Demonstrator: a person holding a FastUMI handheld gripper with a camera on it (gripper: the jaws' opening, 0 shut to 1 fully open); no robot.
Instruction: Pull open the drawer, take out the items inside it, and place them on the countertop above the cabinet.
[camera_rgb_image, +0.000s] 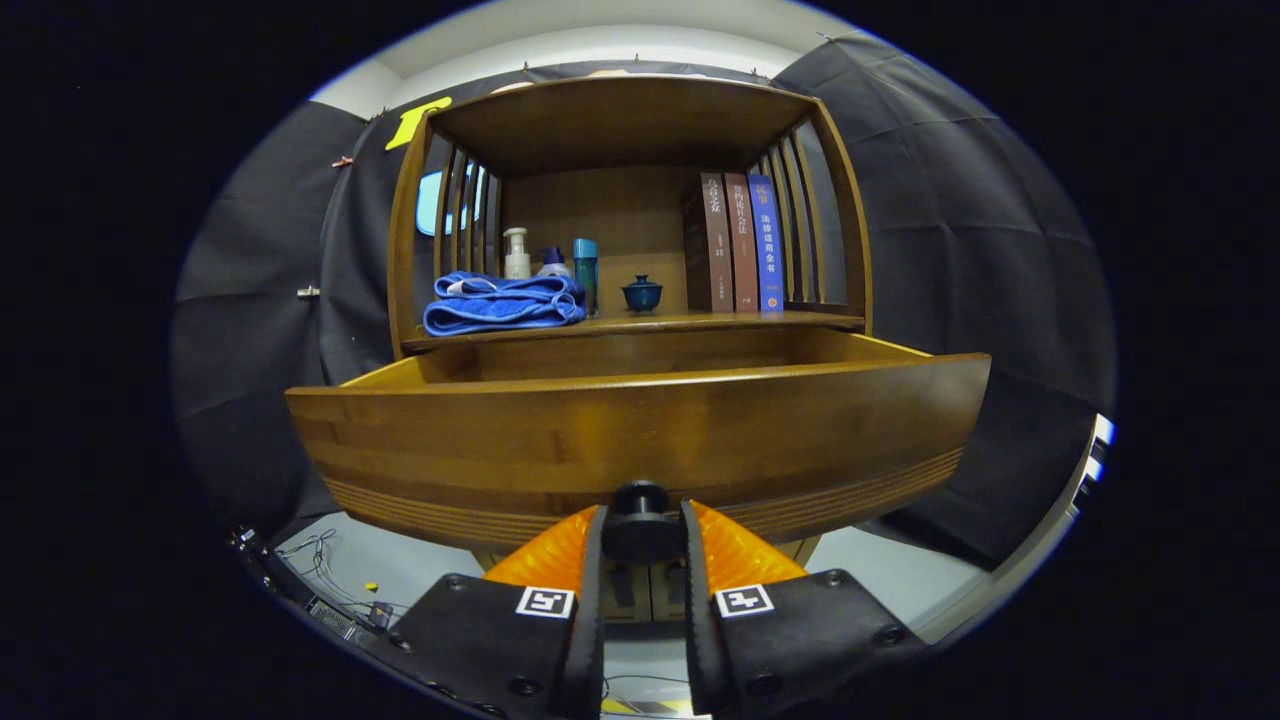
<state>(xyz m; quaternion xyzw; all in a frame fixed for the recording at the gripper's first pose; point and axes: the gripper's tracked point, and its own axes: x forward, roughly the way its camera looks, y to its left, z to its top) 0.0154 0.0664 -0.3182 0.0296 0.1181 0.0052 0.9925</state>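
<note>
Between my fingers: the gripper (641, 535) is clenched on the drawer knob (640, 512), both fingers pressing its sides.
Just beyond: I see the drawer (640, 430) pulled out from the cabinet (630, 200); its front hides the inside.
Countertop (640, 323) above: folded blue towel (503, 303), bottles (518, 254), small blue lidded cup (642, 292), three upright books (738, 243).

Gripping dark round knob (640, 500) of pulled-out wooden drawer (640, 440) between both fingers of gripper (642, 525). Sitting on countertop (630, 323) beyond: folded blue towel (503, 303), bottles (517, 254), small blue lidded cup (642, 292), three upright books (738, 243).
</note>
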